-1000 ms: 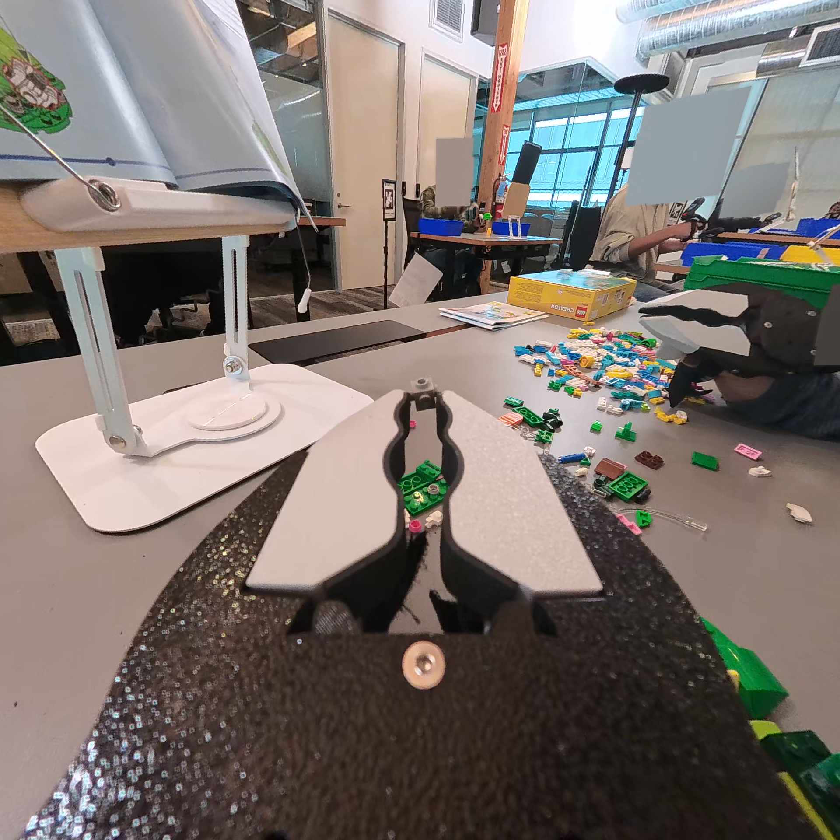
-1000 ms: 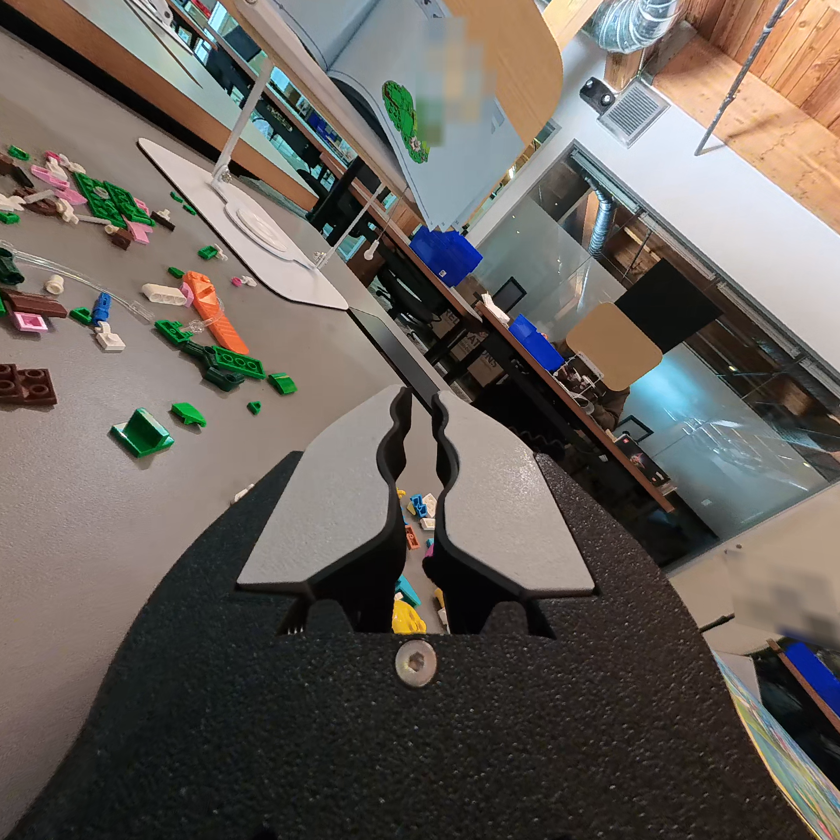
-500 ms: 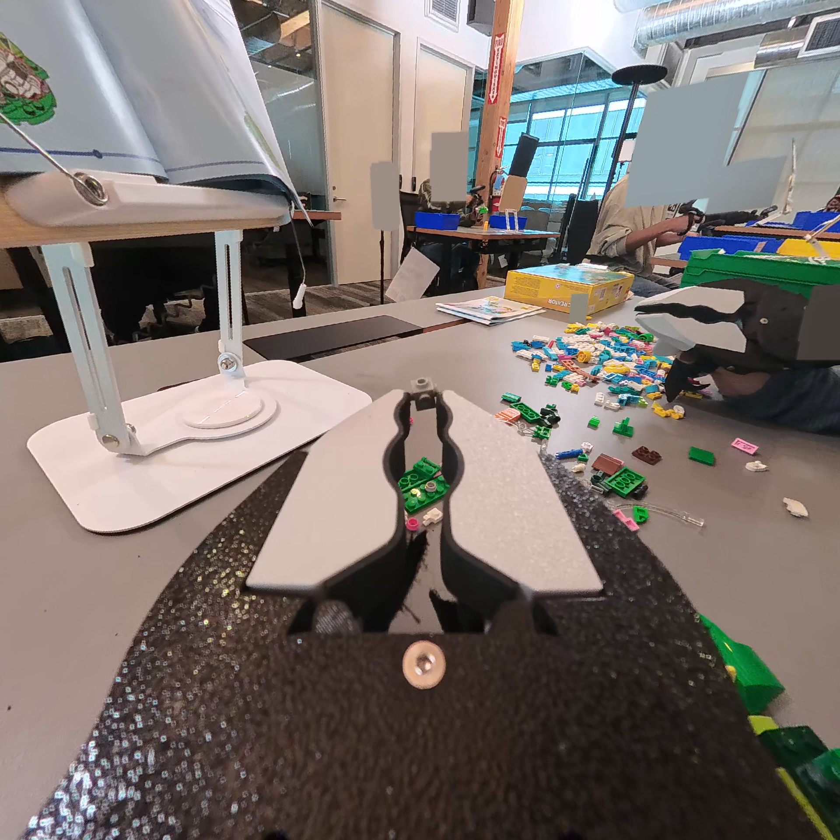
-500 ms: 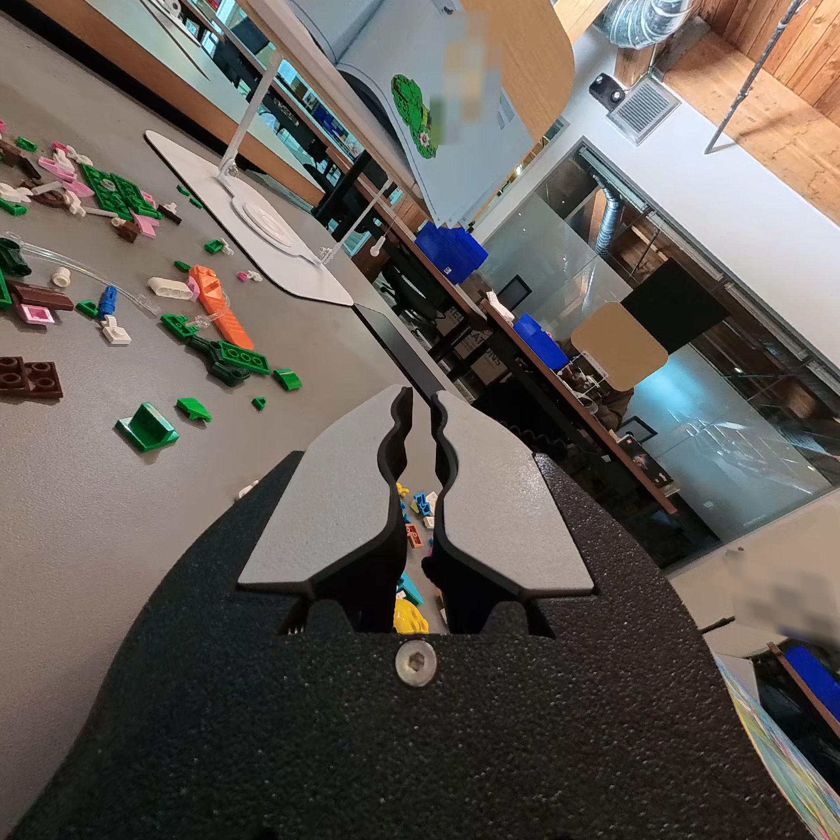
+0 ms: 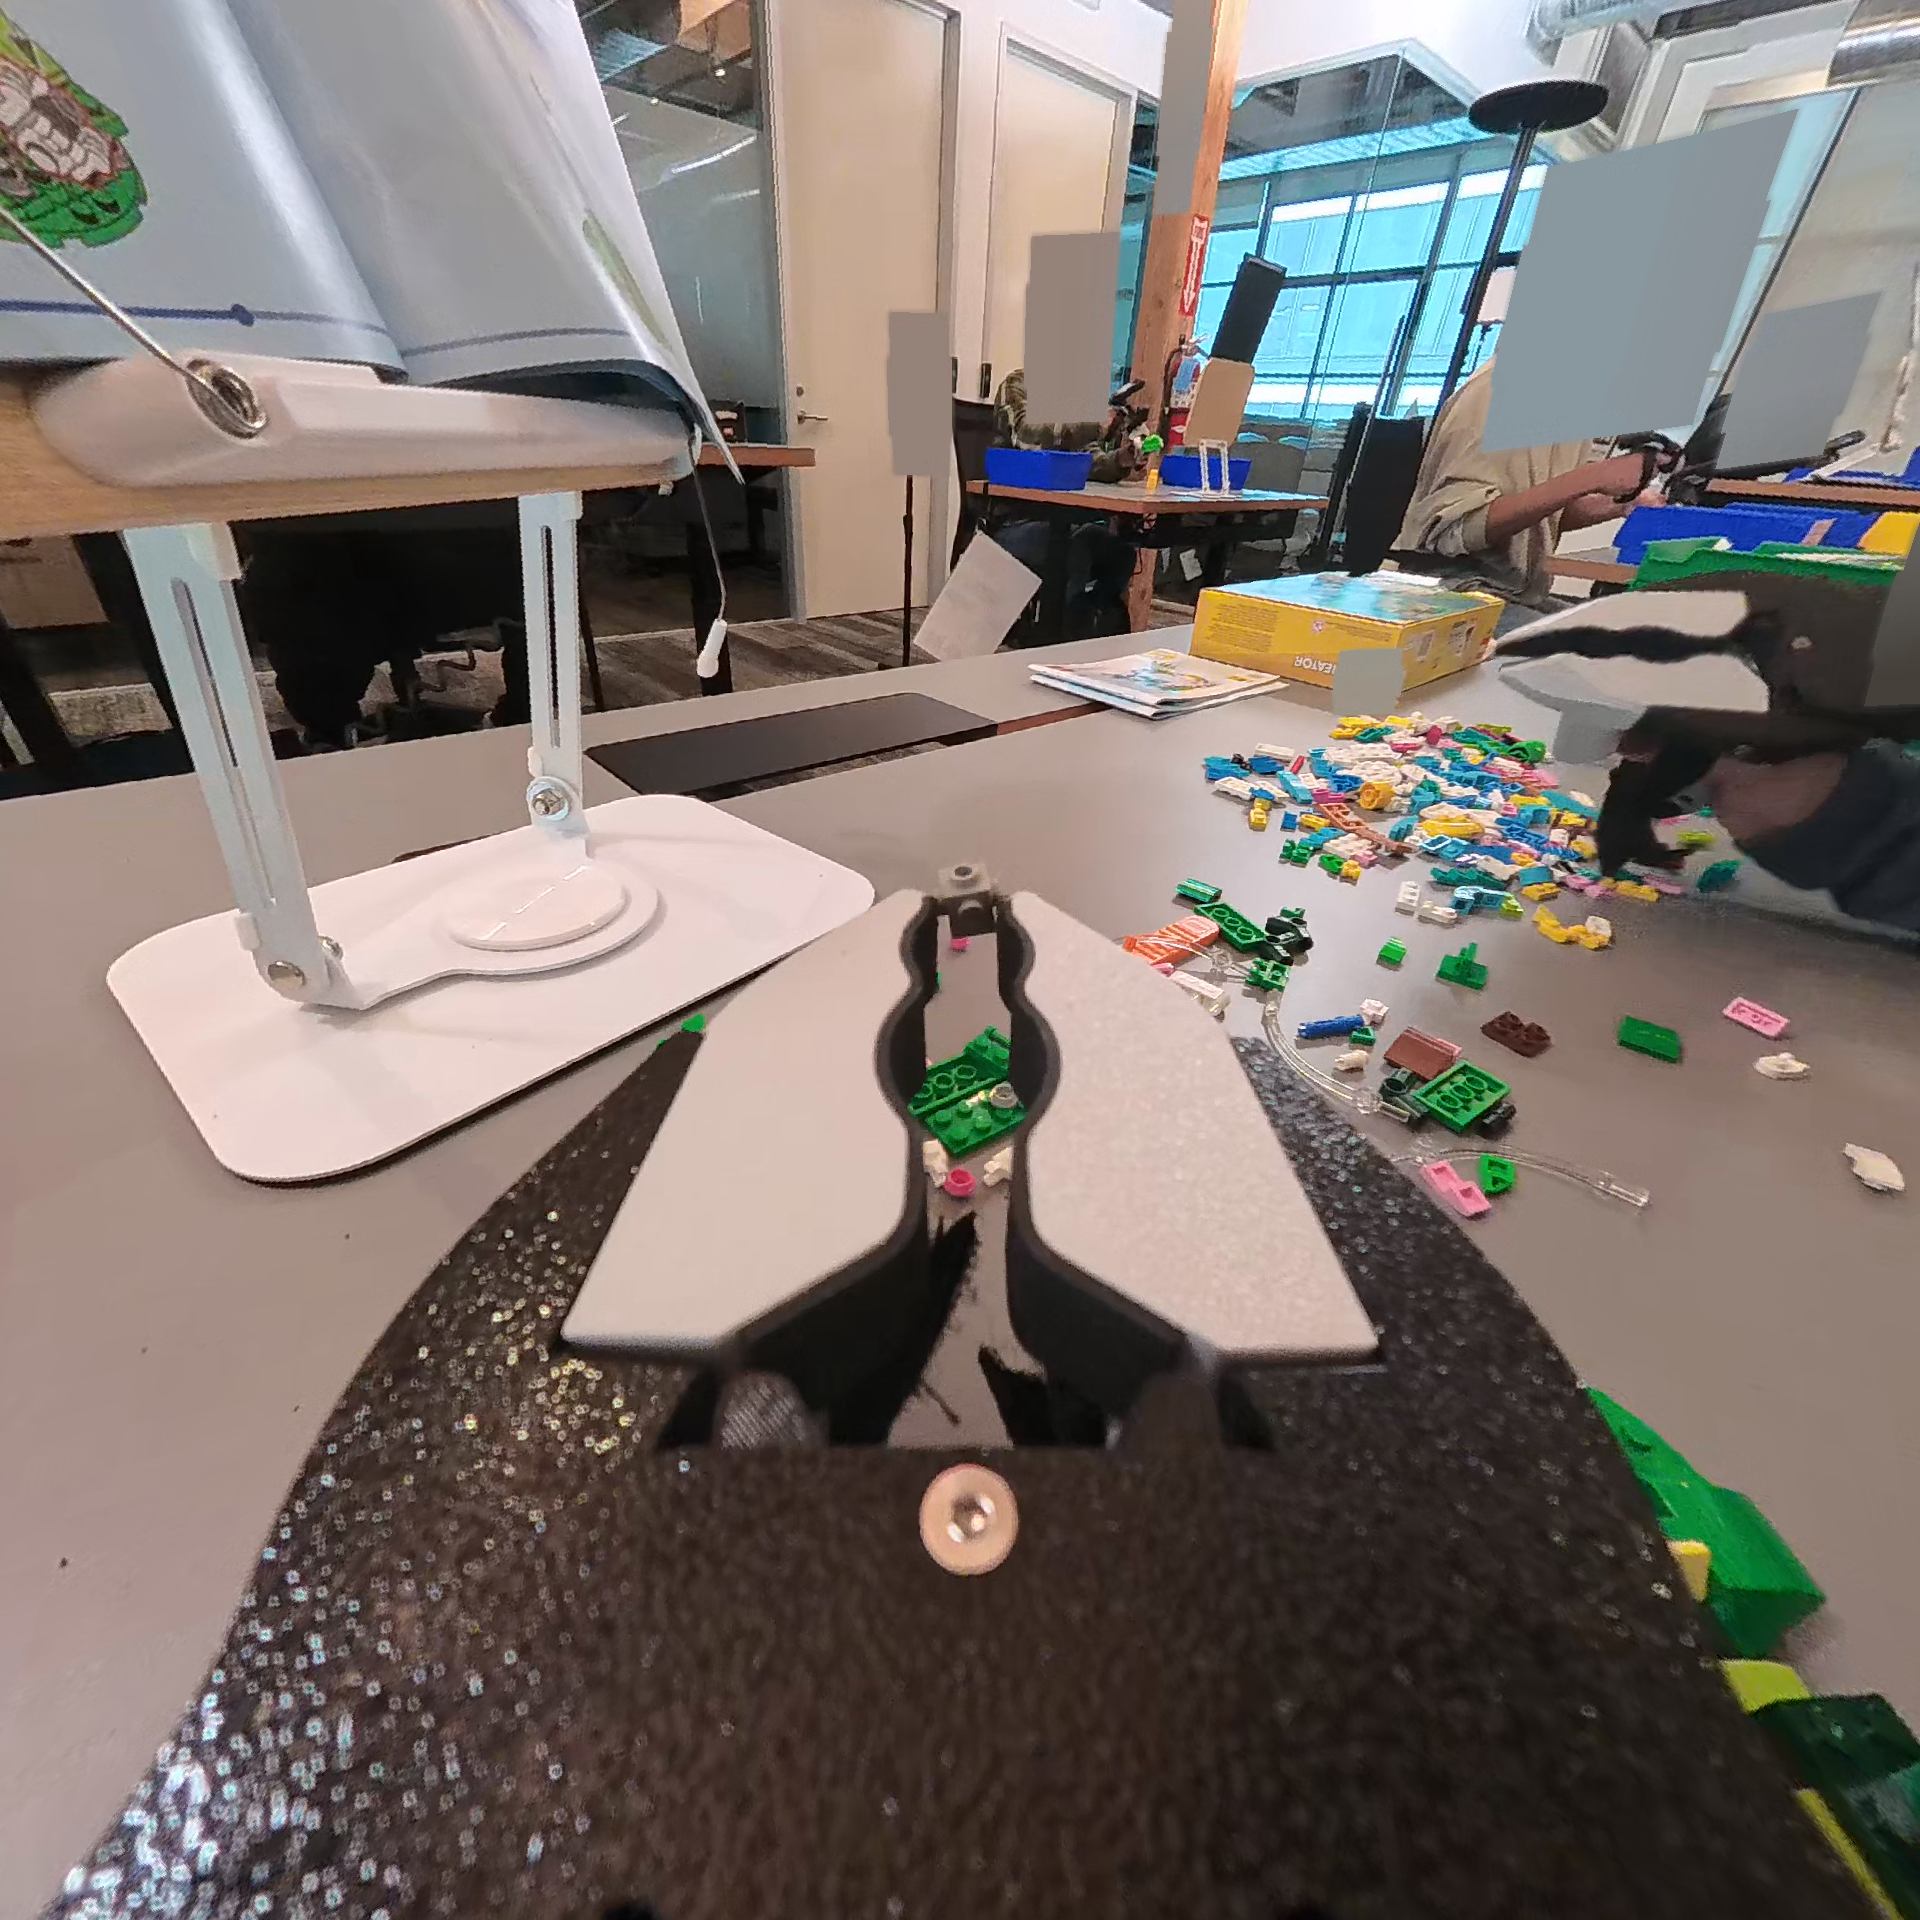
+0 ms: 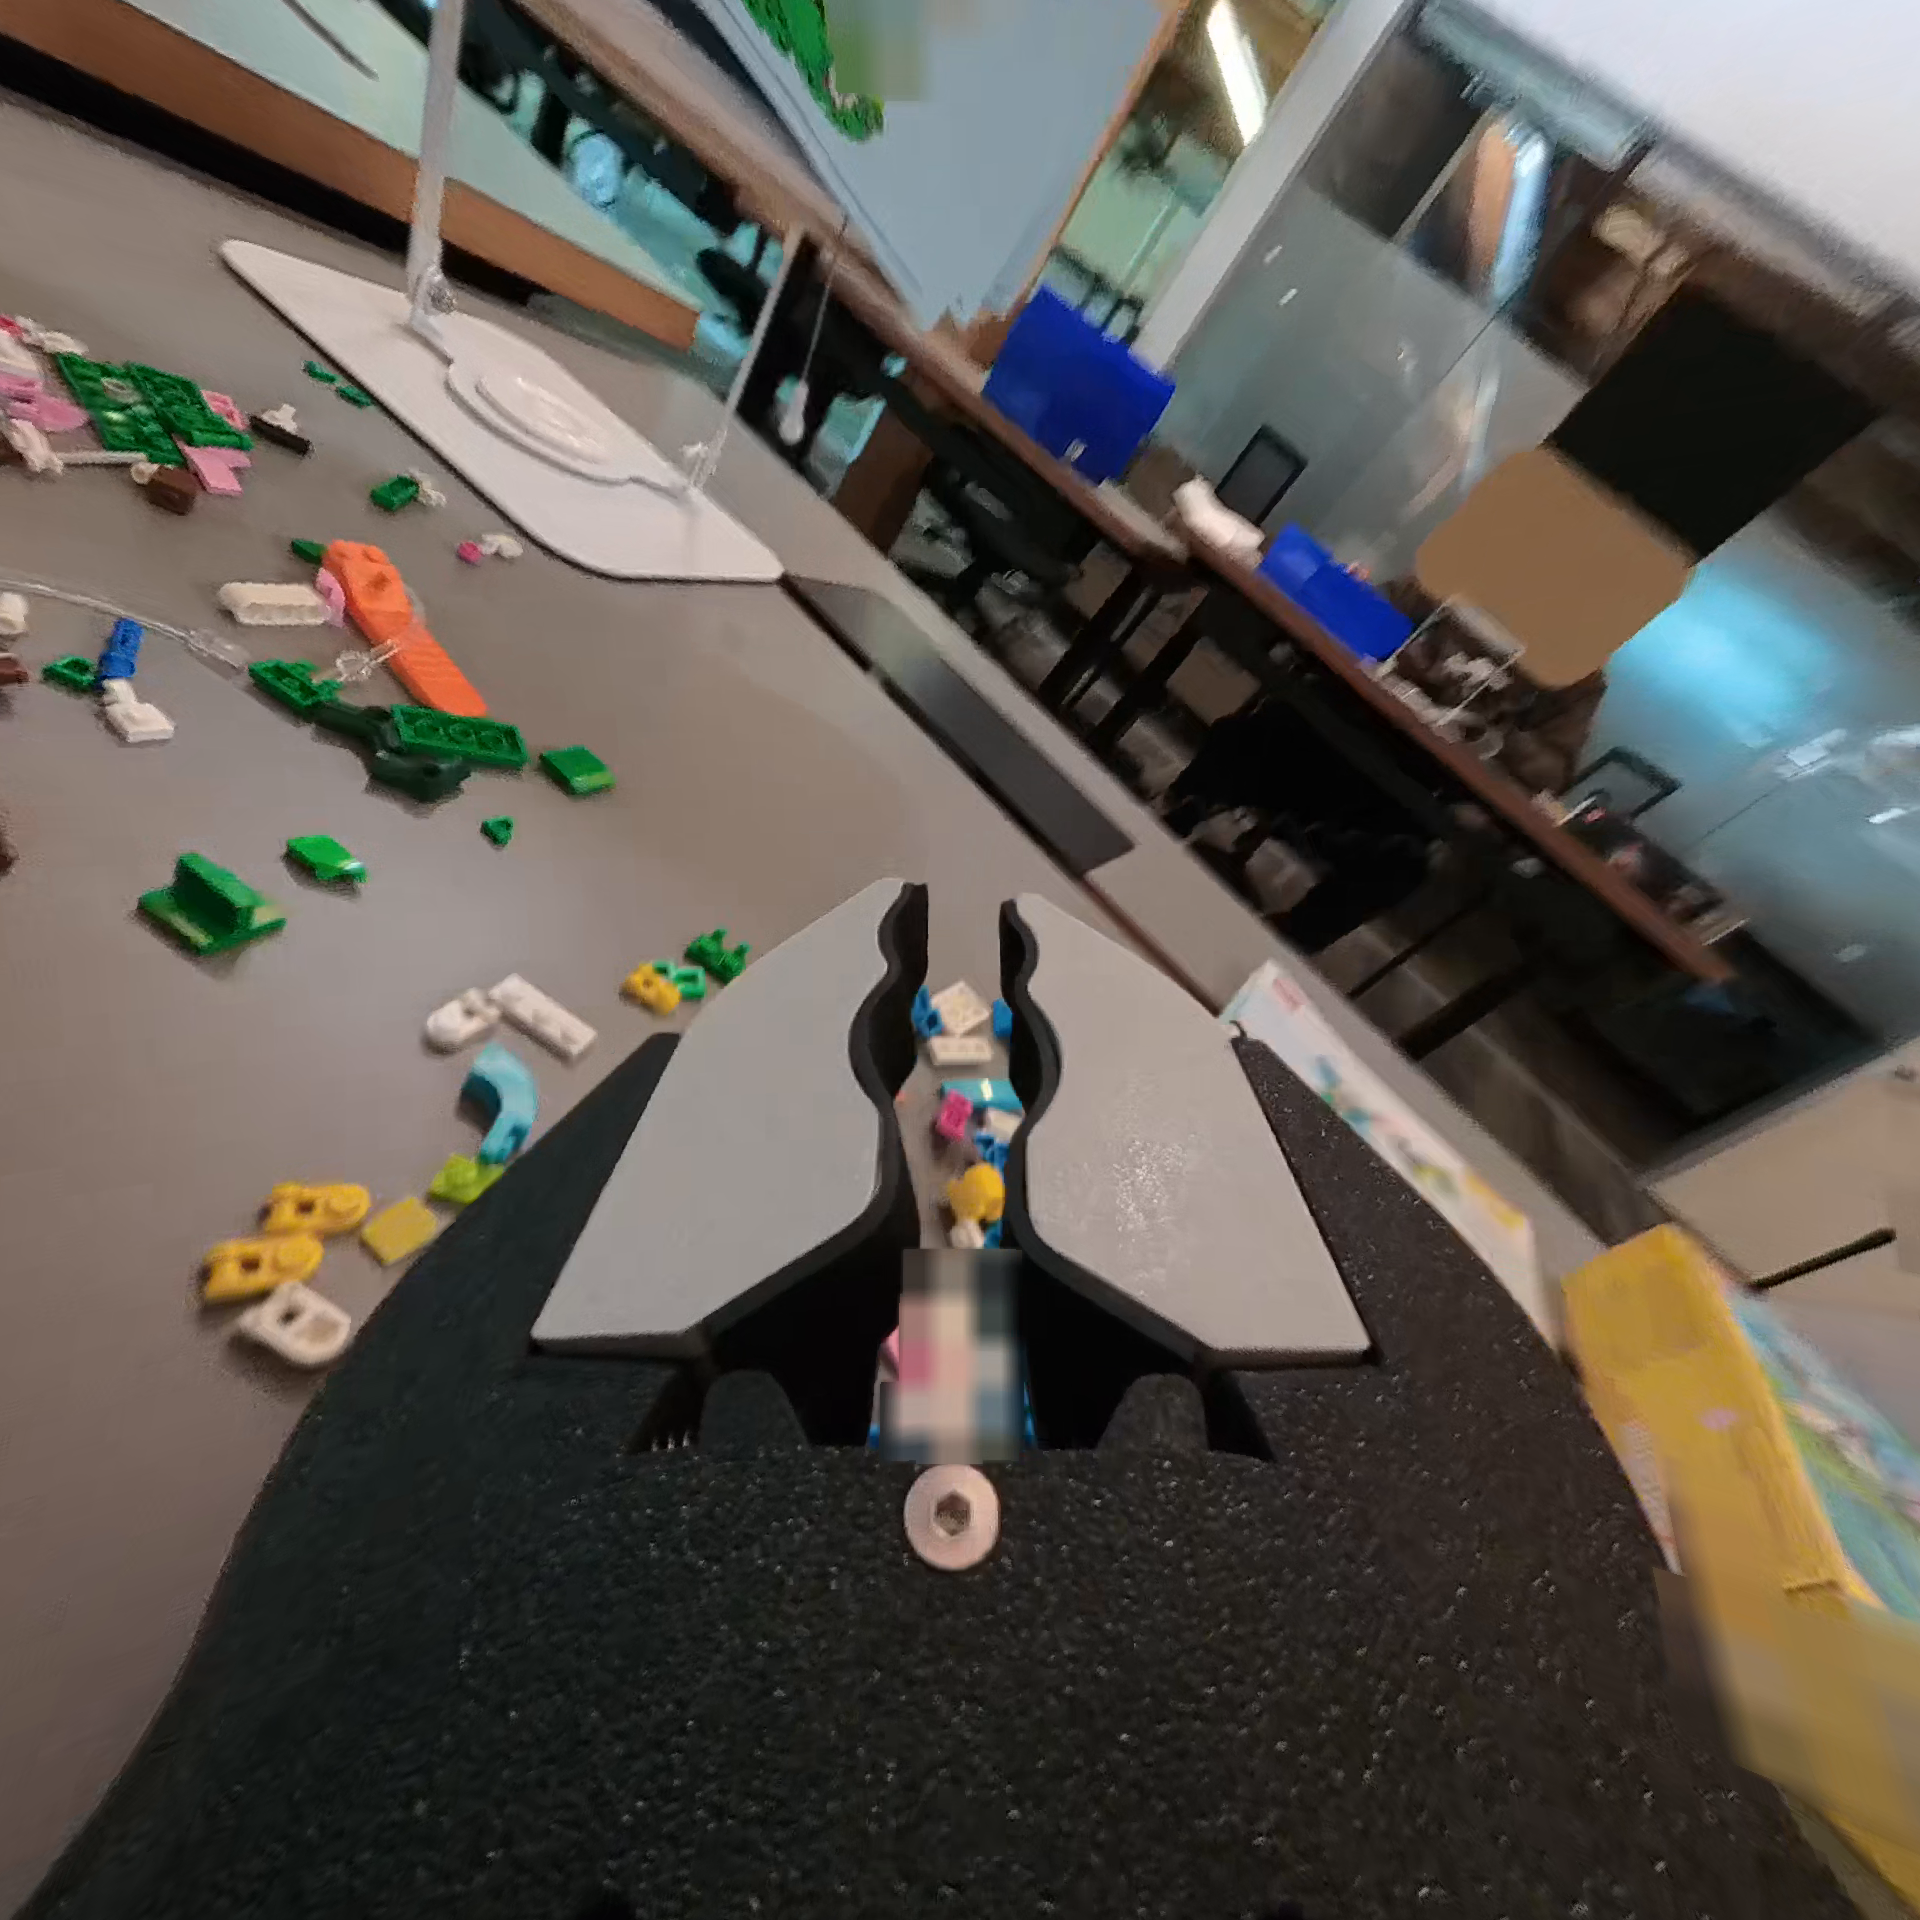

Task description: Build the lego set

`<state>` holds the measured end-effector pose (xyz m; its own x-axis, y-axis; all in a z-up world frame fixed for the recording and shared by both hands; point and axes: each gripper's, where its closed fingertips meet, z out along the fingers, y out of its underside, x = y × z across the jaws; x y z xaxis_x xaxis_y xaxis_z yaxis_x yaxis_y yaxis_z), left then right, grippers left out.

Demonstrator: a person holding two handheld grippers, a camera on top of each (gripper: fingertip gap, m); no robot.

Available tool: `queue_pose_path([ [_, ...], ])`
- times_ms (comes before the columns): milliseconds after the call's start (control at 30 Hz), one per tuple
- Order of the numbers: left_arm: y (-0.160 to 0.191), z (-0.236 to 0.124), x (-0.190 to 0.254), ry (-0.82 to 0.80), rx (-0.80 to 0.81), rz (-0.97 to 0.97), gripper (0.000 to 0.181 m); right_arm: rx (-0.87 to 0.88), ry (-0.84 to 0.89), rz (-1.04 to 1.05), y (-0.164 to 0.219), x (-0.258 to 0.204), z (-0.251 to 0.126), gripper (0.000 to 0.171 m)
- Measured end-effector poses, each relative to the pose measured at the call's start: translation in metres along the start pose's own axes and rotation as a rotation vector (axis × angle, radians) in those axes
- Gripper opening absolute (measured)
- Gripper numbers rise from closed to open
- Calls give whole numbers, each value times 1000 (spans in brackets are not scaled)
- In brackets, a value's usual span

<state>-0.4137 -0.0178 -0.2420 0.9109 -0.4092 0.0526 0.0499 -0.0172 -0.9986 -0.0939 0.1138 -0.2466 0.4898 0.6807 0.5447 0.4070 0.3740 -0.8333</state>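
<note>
Left wrist view looks over a wide grey tabletop (image 5: pixel 208 1299) strewn with loose plastic bricks. Biggest on it is the white metal book stand (image 5: pixel 468 987), which holds an open instruction booklet (image 5: pixel 312 208) up at the left. Beyond sits a yellow cardboard set box (image 5: pixel 1340 634), and in front of that a broad heap of small blue, white, yellow and pink bricks (image 5: pixel 1434 810). Nearer lie scattered green plates (image 5: pixel 1460 1093), a brown piece and an orange flat tool.

Over the heap hangs the right claw (image 5: pixel 1621 852), tips pointed down at the bricks; its own view, blurred, shows the jaws a little apart with nothing between them (image 6: pixel 961 914).

Smallest of all is the tiny grey studded brick (image 5: pixel 968 894), pinched at the very tips of the left claw (image 5: pixel 968 920), which is closed on it above the tabletop.

That brick looks featherweight, hard and smooth, so I judge it will neither bend nor break but could twist or pop out of so slight a hold. Flat opposite side walls are the place to grip, leaving the studs and underside free for pressing on. The heap's pieces should handle alike, though singling one out looks fiddly.
</note>
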Motion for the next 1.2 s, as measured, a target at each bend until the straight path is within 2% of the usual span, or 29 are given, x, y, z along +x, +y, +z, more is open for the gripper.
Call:
queue_pose_path([
  [133, 1, 1, 2, 8, -7, 6, 10, -110, -101, 122, 25, 8, -6, 14],
  [200, 2, 2, 3, 10, -13, 15, 10, -142, -81, 133, 35, 18, -10, 14],
  [333, 2, 3, 5, 11, -17, 30, 10, -117, 83, 93, 40, 52, -22, 14],
  [433, 2, 3, 5, 12, -18, 31, 10, -31, 247, 99, 38, 75, -32, 13],
  [533, 2, 3, 4, 10, -15, 30, 10, 36, 335, 128, 40, 82, -36, 9],
  [1200, 3, 3, 5, 13, -17, 35, 10, 25, 327, 75, 45, 76, -31, 4],
])
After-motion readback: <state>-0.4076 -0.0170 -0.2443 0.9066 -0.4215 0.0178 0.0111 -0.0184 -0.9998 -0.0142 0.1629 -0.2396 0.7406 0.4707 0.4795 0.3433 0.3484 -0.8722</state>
